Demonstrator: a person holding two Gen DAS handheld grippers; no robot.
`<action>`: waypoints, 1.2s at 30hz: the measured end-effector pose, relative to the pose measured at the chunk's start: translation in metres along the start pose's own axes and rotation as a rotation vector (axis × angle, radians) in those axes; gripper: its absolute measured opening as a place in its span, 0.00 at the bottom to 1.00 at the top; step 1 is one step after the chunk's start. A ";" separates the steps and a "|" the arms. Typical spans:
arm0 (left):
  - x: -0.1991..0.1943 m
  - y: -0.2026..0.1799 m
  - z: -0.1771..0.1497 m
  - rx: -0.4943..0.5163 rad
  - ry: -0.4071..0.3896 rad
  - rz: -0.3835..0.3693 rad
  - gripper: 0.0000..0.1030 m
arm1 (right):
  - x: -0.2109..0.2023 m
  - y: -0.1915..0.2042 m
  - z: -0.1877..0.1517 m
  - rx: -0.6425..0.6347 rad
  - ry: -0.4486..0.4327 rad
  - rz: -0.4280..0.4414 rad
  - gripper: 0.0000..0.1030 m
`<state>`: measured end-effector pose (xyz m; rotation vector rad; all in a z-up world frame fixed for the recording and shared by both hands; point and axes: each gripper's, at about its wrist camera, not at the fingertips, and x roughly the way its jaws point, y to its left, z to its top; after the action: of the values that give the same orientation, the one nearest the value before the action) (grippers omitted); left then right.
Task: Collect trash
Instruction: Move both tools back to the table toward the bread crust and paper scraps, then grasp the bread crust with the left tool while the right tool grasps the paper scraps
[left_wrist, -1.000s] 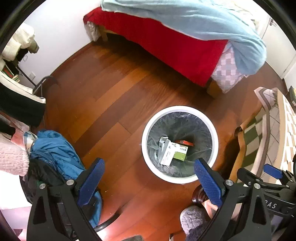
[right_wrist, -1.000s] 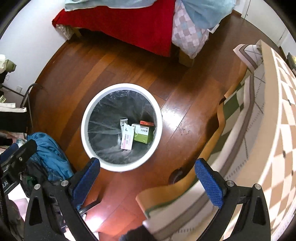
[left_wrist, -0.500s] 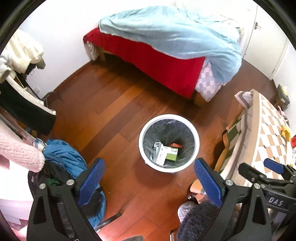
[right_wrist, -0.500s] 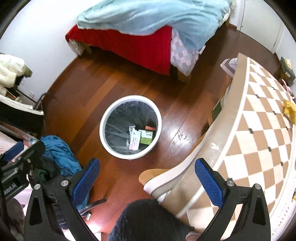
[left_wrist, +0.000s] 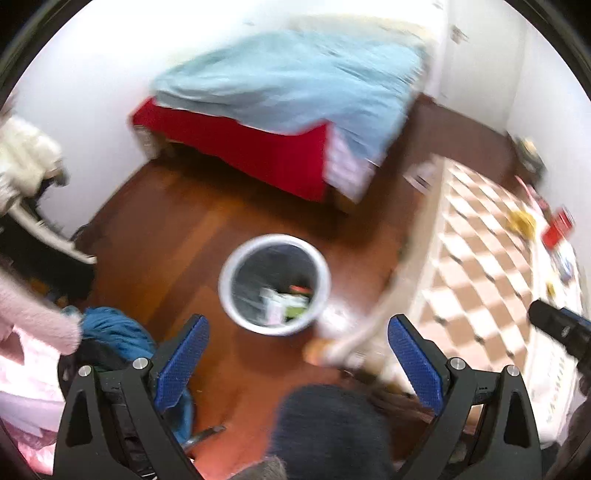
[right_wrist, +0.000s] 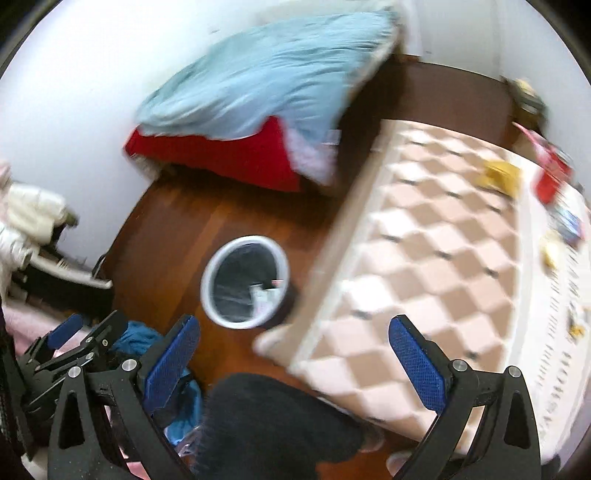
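Note:
A white round trash bin with a dark liner stands on the wood floor far below; it holds small boxes. It also shows in the right wrist view. My left gripper is open and empty, high above the floor. My right gripper is open and empty, over the edge of the checkered table. On the table's far end lie a yellow crumpled item, a red box and smaller bits. Both views are blurred.
A bed with a red sheet and blue blanket fills the back. A blue garment and a chair with clothes are at the left. The person's dark knee is below the grippers.
Both grippers have risen and pulled back from the bin, which now looks smaller. The checkered table top and the items on its far end have come into view.

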<state>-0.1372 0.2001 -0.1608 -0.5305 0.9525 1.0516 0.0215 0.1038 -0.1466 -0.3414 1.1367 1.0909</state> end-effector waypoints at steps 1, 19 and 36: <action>0.005 -0.017 -0.002 0.022 0.010 -0.016 0.96 | -0.004 -0.027 -0.002 0.037 0.000 -0.035 1.00; 0.117 -0.308 -0.031 0.416 0.245 -0.139 0.96 | 0.008 -0.417 -0.040 0.681 0.000 -0.227 0.53; 0.134 -0.465 0.027 0.533 0.269 -0.368 0.95 | 0.007 -0.461 0.016 0.612 -0.052 -0.318 0.07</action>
<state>0.3153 0.0861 -0.2916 -0.3835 1.2613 0.3737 0.4139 -0.1011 -0.2776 -0.0066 1.2582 0.4373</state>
